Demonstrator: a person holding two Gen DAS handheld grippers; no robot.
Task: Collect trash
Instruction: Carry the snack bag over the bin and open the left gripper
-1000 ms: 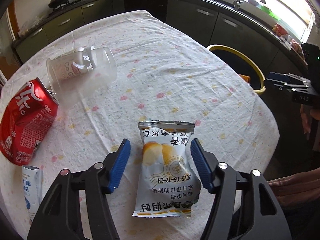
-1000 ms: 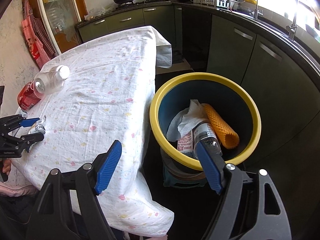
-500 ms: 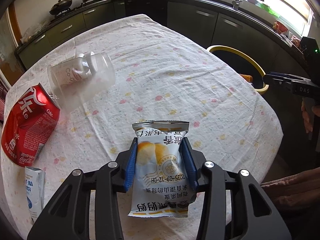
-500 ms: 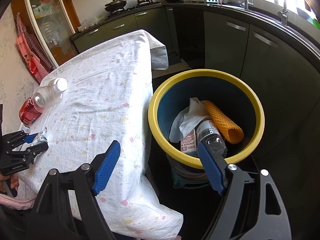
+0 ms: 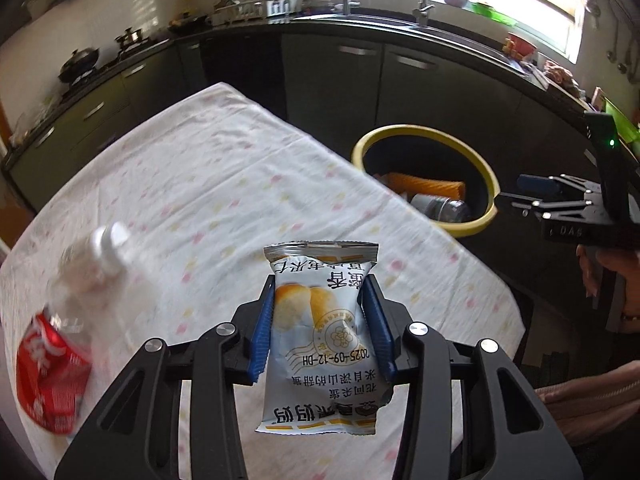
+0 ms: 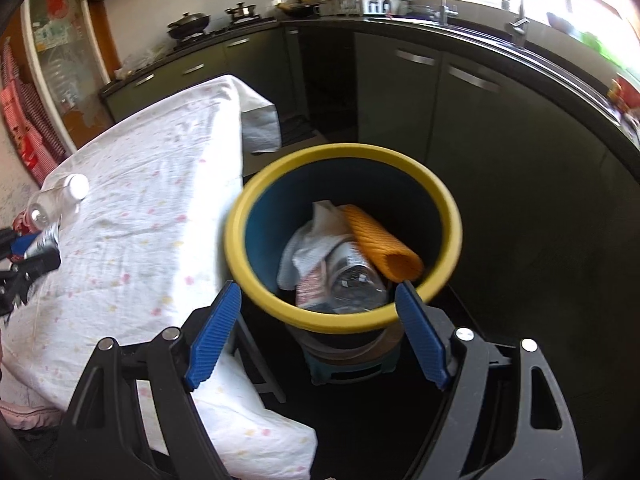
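- Our left claw (image 5: 322, 320) is clamped on the snack packet (image 5: 320, 336), held above the tabletop (image 5: 224, 200).
- Our right claw (image 6: 316, 336) is spread wide and holds nothing, poised over the yellow-rimmed bin (image 6: 452, 220).
- A red can (image 5: 48, 376) and a clear bottle (image 5: 88, 264) lie on the tabletop at left.

Bin (image 5: 486, 216) mouth gapes unobstructed — bottle (image 5: 104, 252) and can (image 5: 48, 368) crowd the tablecloth's (image 5: 208, 184) left.

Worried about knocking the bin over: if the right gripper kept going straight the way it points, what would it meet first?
Probably the bin's yellow rim, which sits between the open right gripper's blue fingers. Depth is unclear; it might pass over onto the trash inside.
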